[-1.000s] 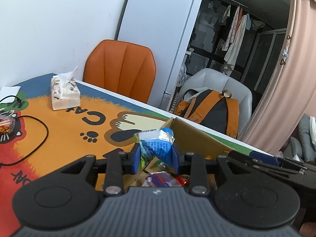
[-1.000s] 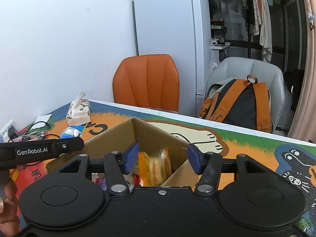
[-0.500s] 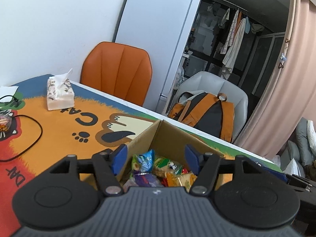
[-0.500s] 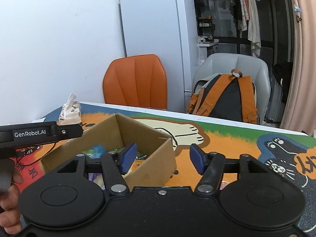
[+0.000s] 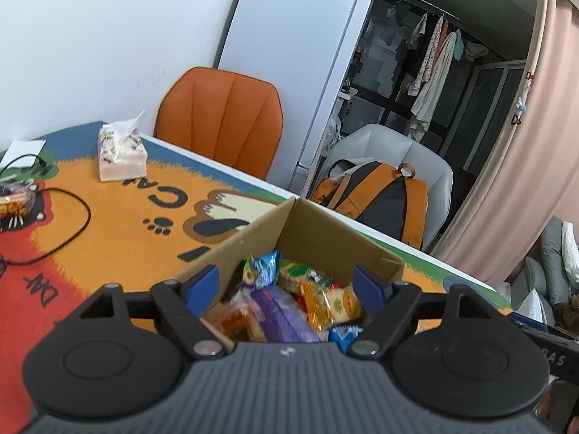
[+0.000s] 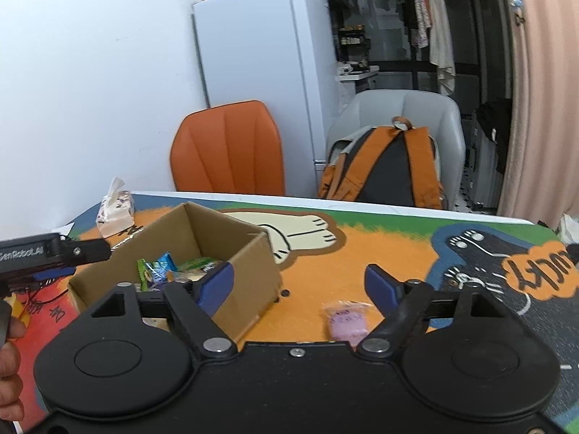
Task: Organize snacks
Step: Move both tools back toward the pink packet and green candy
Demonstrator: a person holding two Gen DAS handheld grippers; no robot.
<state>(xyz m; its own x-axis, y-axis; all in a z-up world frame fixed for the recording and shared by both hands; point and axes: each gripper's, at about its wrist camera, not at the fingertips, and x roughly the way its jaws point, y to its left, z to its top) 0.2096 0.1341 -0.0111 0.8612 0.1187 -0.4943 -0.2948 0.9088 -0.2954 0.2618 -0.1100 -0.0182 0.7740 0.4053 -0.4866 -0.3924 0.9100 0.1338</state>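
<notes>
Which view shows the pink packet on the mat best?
Right wrist. The pink packet lies flat on the mat, right of the cardboard box, just ahead of the empty, opening right gripper. The left wrist view doesn't show it at all.

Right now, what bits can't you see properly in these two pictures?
- Cardboard box, left wrist view: its near side and bottom are hidden by the left claw, whose jaws are opening with nothing held.
- Snack packets, right wrist view: mostly hidden by the box wall; print too small to read.
- Pink packet, right wrist view: blurred, near edge hidden by the right claw, also opening, empty.
- Bag of sweets, left wrist view: cut off by the edge.
</notes>
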